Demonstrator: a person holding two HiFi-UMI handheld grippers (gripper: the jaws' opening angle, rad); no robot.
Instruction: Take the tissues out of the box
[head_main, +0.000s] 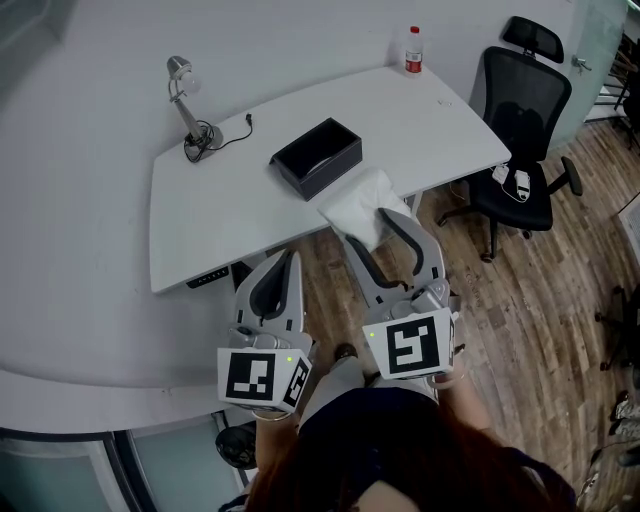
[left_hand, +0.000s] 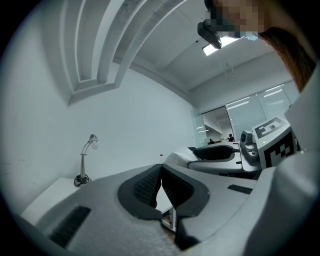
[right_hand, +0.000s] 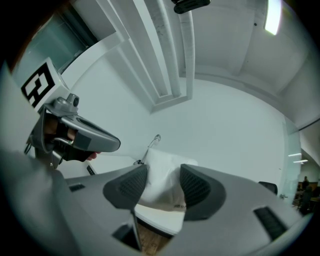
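Tabletop (head_main: 220, 215): white, smooth, with a curved front edge. Box (head_main: 318, 155): black, rigid, rectangular, open-topped. Tissue pack (head_main: 358, 200): white, soft, crumpled, out of the box, just before its near side. The right hand-held gripper (head_main: 368, 228) clamps it, jaws partly spread. The left hand-held gripper (head_main: 286, 258) is closed, empty and farther off.

From above, the black box (head_main: 335, 171) is too dark inside to tell its contents; the right tongs (head_main: 366, 226) cover the near end of the white tissues (head_main: 356, 198).
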